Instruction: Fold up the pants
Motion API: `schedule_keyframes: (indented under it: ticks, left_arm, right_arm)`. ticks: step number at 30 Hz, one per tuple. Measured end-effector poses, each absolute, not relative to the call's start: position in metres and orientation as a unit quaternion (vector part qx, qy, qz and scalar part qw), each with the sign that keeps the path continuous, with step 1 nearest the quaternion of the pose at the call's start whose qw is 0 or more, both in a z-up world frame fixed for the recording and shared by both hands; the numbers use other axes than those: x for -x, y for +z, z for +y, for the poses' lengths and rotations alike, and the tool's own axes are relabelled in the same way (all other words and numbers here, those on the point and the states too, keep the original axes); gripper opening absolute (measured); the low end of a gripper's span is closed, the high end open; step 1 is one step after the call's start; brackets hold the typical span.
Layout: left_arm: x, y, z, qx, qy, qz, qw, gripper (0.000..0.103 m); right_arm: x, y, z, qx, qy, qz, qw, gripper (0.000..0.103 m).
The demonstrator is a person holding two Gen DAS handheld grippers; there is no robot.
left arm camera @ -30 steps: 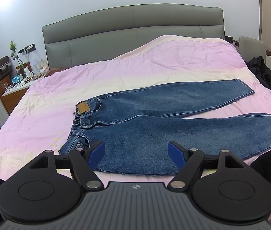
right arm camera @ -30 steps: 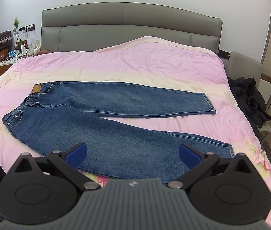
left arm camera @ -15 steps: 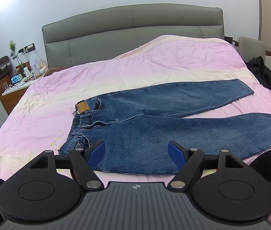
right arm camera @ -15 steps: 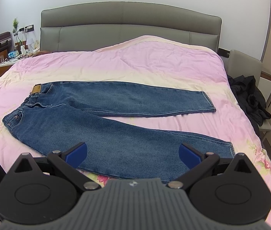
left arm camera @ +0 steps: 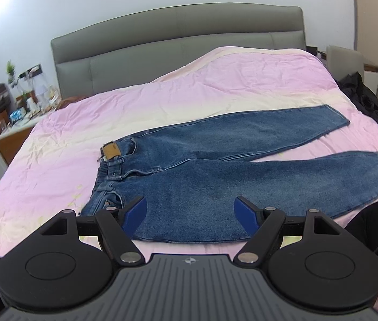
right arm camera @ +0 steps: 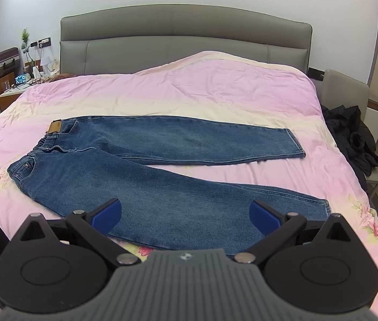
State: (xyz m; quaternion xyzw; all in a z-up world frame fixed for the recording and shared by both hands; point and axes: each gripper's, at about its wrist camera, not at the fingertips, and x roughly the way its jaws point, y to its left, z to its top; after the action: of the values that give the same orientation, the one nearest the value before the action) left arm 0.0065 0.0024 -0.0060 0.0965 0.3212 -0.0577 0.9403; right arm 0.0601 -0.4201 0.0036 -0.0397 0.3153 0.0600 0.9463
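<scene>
On the bed: jeans (right arm camera: pixel 146 176) lie flat on the pink cover (right arm camera: pixel 215 91), unfolded, legs splayed in a V.
Waistband: toward the bed's left edge, tan patch (right arm camera: pixel 54 126) facing up.
Leg ends: toward the right edge; the far leg's hem (right arm camera: pixel 296 143) lies well apart from the near leg's hem (right arm camera: pixel 325 206).
Near leg: runs along the foot edge of the bed, closest to both tools.
Left tool (left arm camera: pixel 190 210): blue pads spread wide, holding nothing; hovers over the near side of the jeans, just right of the waist corner.
Right tool (right arm camera: pixel 186 214): pads spread wide, holding nothing; hovers over the near leg, its right pad near that leg's hem.
Contact: neither tool appears to touch the denim.
Done: nothing folded, by the look of it; jeans merely laid out.
Left to do: likely bring one leg onto the other, then fold lengthwise toward the waist.
Beside the bed: dark clothing (right arm camera: pixel 354 136) on a chair off the right edge.
</scene>
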Motion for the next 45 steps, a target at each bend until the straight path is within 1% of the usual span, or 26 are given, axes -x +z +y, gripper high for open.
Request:
schedule_keyframes:
  ticks: [2, 4, 6, 8, 11, 15, 18, 21, 24, 28, 32, 34, 36, 39, 40, 41, 42, 43, 44, 45]
  left_arm:
    - [-0.012, -0.008, 0.007, -0.120, -0.073, 0.315, 0.939, 0.086]
    - [-0.018, -0.011, 0.014, -0.140, -0.097, 0.309, 0.936, 0.086]
    - [-0.026, -0.014, 0.023, -0.165, -0.111, 0.314, 0.928, 0.086]
    - [-0.035, -0.020, 0.030, -0.199, -0.122, 0.321, 0.918, 0.086]
    - [-0.050, -0.034, 0.040, -0.253, -0.148, 0.345, 0.892, 0.086]
    - [-0.075, -0.064, 0.055, -0.312, -0.168, 0.383, 0.853, 0.086]
    - [-0.097, -0.092, 0.068, -0.338, -0.174, 0.417, 0.825, 0.086]
    - [-0.119, -0.122, 0.077, -0.369, -0.170, 0.442, 0.800, 0.086]
    - [-0.135, -0.151, 0.081, -0.402, -0.175, 0.463, 0.770, 0.086]
    - [-0.146, -0.190, 0.081, -0.460, -0.176, 0.473, 0.730, 0.086]
    - [-0.151, -0.223, 0.081, -0.493, -0.162, 0.470, 0.714, 0.086]
    - [-0.152, -0.236, 0.076, -0.515, -0.155, 0.460, 0.706, 0.087]
    - [-0.152, -0.245, 0.071, -0.529, -0.151, 0.453, 0.702, 0.087]
    - [-0.156, -0.252, 0.067, -0.541, -0.145, 0.444, 0.700, 0.086]
    - [-0.157, -0.252, 0.067, -0.540, -0.143, 0.445, 0.700, 0.085]
    - [-0.158, -0.251, 0.066, -0.536, -0.141, 0.447, 0.702, 0.078]
    - [-0.161, -0.249, 0.066, -0.529, -0.140, 0.451, 0.705, 0.065]
    - [-0.162, -0.248, 0.066, -0.522, -0.137, 0.454, 0.709, 0.061]
    - [-0.162, -0.246, 0.065, -0.521, -0.130, 0.453, 0.712, 0.055]
    - [-0.160, -0.246, 0.063, -0.525, -0.123, 0.449, 0.713, 0.046]
  right_arm:
    - [-0.063, 0.002, -0.426, 0.051, 0.068, 0.305, 0.949, 0.098]
    - [-0.067, 0.000, -0.435, 0.058, 0.081, 0.301, 0.948, 0.095]
    - [-0.076, -0.004, -0.447, 0.052, 0.093, 0.310, 0.945, 0.087]
    - [-0.087, -0.009, -0.463, 0.037, 0.086, 0.326, 0.941, 0.084]
    - [-0.105, -0.019, -0.486, 0.041, 0.081, 0.333, 0.939, 0.074]
    - [-0.129, -0.034, -0.508, 0.082, 0.072, 0.341, 0.934, 0.071]
    - [-0.150, -0.049, -0.526, 0.086, 0.079, 0.360, 0.926, 0.064]
    - [-0.170, -0.068, -0.540, 0.094, 0.089, 0.383, 0.914, 0.061]
    - [-0.188, -0.091, -0.547, 0.117, 0.105, 0.413, 0.897, 0.056]
    - [-0.207, -0.118, -0.556, 0.147, 0.124, 0.446, 0.874, 0.056]
    - [-0.212, -0.146, -0.568, 0.211, 0.147, 0.477, 0.840, 0.056]
    - [-0.209, -0.158, -0.575, 0.238, 0.158, 0.490, 0.824, 0.058]
    - [-0.205, -0.169, -0.583, 0.258, 0.164, 0.503, 0.809, 0.065]
    - [-0.199, -0.186, -0.589, 0.285, 0.172, 0.515, 0.790, 0.067]
    - [-0.198, -0.193, -0.590, 0.297, 0.175, 0.518, 0.783, 0.068]
    - [-0.197, -0.199, -0.591, 0.310, 0.177, 0.519, 0.776, 0.068]
    - [-0.197, -0.205, -0.591, 0.322, 0.176, 0.516, 0.774, 0.068]
    - [-0.196, -0.210, -0.593, 0.329, 0.174, 0.512, 0.774, 0.069]
    - [-0.196, -0.214, -0.595, 0.329, 0.170, 0.507, 0.778, 0.073]
    - [-0.197, -0.217, -0.598, 0.326, 0.164, 0.502, 0.784, 0.076]
